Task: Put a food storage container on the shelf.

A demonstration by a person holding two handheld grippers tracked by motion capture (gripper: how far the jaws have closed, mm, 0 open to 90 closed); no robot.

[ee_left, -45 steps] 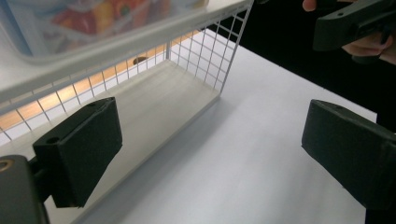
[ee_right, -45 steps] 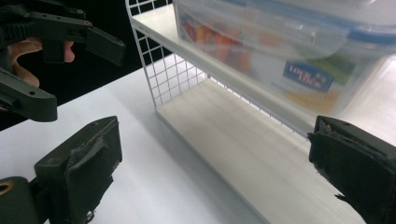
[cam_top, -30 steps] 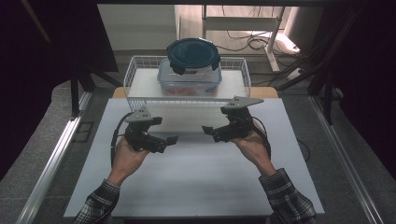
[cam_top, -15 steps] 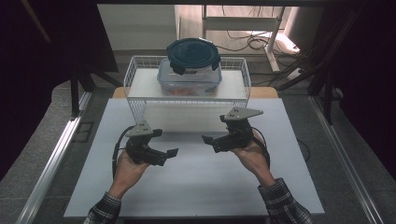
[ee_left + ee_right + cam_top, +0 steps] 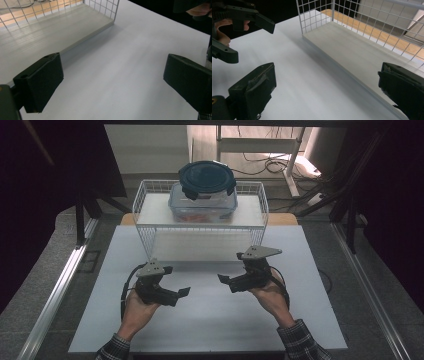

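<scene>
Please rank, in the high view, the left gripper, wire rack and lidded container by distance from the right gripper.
1. Left gripper, just across the white table.
2. Wire rack, behind the right gripper.
3. Lidded container, atop the rack, farthest back.

The table (image 5: 210, 320) top is plain white. The wire rack (image 5: 145, 227) at its far edge is white, its grid in small squares. On it sits a clear food container (image 5: 202, 205) with a dark teal lid (image 5: 207, 179) (something orange shows inside). Both grippers are black with grey top plates: left gripper (image 5: 177, 295), right gripper (image 5: 227, 281). The 2 sleeves (image 5: 302, 342) are plaid.
</scene>
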